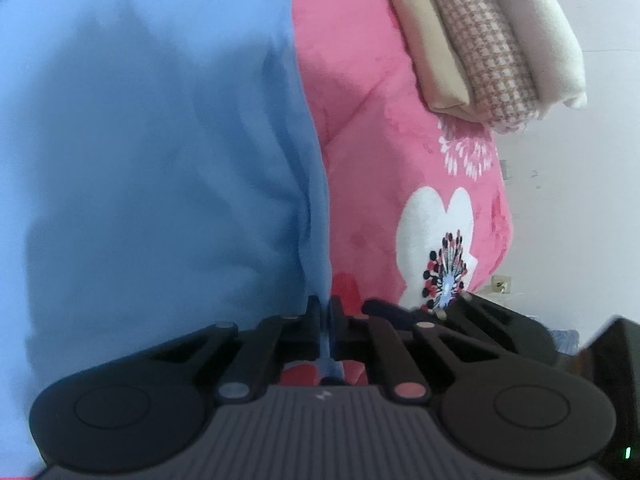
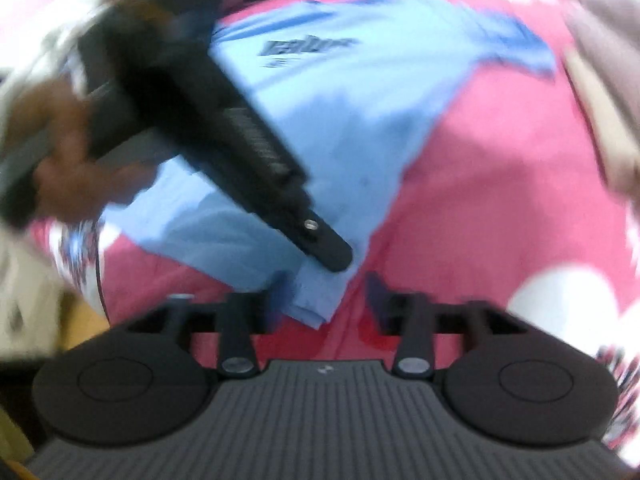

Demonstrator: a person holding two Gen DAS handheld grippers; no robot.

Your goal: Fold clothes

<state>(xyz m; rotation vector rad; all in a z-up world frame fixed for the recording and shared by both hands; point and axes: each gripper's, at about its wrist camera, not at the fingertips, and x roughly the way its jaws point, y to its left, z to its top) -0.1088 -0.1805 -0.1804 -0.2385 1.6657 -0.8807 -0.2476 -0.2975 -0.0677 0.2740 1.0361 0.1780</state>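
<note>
Nearest the lens in the left wrist view: left gripper [image 1: 326,312], jaws clenched together on a thin fold of the blue shirt [image 1: 152,152], low centre of frame. Cloth runs up from the pinch and fills the whole left half of that frame, in soft folds and partly in shadow.

Right of the shirt, centre of frame: pink blanket [image 1: 360,128] with white flower print, lying under the shirt. Upper right: stack of folded clothes [image 1: 480,40] resting on the blanket, beige, checked and cream layers side by side. Pale floor at far right.

Right wrist view, heavily blurred. Right gripper [image 2: 326,292] at lower centre, jaws standing apart, released. A corner of the shirt [image 2: 360,92] hangs down between the fingers; contact with the left finger cannot be told from the blur, the right finger is clear of the cloth. The shirt lies spread on the blanket [image 2: 500,200] across upper centre, dark lettering near its top.

Left gripper [image 2: 338,258] enters from upper left, its tip down on the shirt corner just above the right gripper. A hand [image 2: 60,152] grips its handle at left edge.
</note>
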